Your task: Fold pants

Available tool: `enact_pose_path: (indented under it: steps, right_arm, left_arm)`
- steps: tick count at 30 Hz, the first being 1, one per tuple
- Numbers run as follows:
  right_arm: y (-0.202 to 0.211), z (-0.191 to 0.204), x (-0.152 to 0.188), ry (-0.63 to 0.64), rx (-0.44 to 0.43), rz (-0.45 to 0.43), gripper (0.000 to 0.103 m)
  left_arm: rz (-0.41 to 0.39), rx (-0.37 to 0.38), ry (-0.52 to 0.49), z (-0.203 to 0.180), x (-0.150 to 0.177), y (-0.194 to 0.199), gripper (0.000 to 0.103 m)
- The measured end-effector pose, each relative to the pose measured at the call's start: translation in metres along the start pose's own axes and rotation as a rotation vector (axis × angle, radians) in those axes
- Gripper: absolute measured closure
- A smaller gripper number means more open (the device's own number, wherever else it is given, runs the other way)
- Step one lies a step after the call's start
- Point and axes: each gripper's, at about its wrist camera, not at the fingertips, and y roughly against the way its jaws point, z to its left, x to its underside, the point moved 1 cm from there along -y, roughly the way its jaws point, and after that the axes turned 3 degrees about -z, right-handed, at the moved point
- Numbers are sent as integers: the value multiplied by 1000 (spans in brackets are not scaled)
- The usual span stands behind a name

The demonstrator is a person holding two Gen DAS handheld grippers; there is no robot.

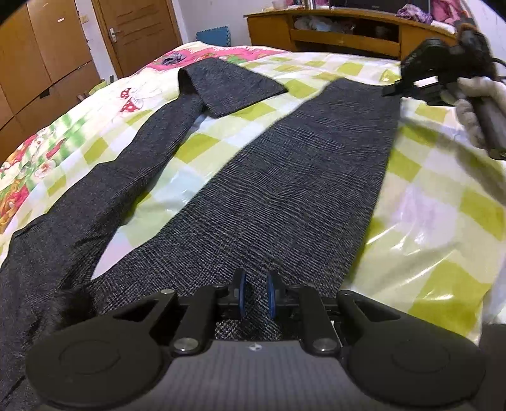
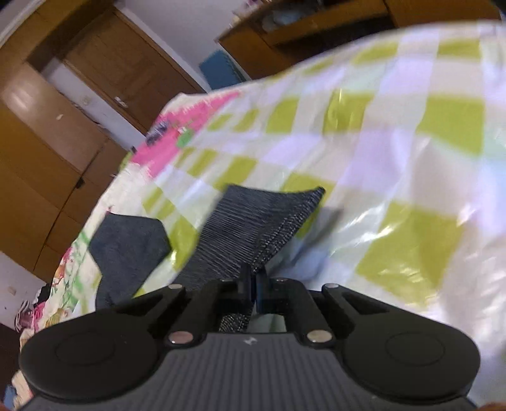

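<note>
Dark grey knit pants (image 1: 284,177) lie spread on the bed, legs pointing away; the left leg's end (image 1: 227,85) is folded back on itself. My left gripper (image 1: 256,297) sits low over the right leg near the waist, its blue pads (image 1: 242,294) closed on a ridge of the fabric. My right gripper (image 1: 395,90) shows at the far right, at the right leg's hem. In the right wrist view it (image 2: 254,284) is shut on the hem (image 2: 268,221), which is lifted off the bed. The other leg's end (image 2: 129,246) lies to the left.
The bed has a glossy green-and-white checked cover (image 1: 427,221) with a pink floral part (image 1: 31,164) on the left. A wooden headboard shelf (image 1: 341,28) stands at the far end. Wooden wardrobe (image 1: 41,63) and door (image 1: 139,31) are to the left.
</note>
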Motion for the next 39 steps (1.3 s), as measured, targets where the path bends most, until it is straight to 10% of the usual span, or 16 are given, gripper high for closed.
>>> enact_pose_path:
  steps: [8,13,21,29,39]
  right_arm:
    - [36,-12,-3,202,243,25,86]
    - [61,24,5,367,312,-84,77]
    - [48,155,92,673,-29,93,68]
    - [14,179,161,733,12,343,61]
    - [56,253,242,896,-261,456,62]
  left_arm:
    - [-21,48,19,-7,8,9,63]
    - [-36,-49,41,36,26,38,63]
    - [37,-241,181,121,99,71,60]
    - [21,-278,264,153,145,108,52]
    - [22,-359,377,173,166,136,52]
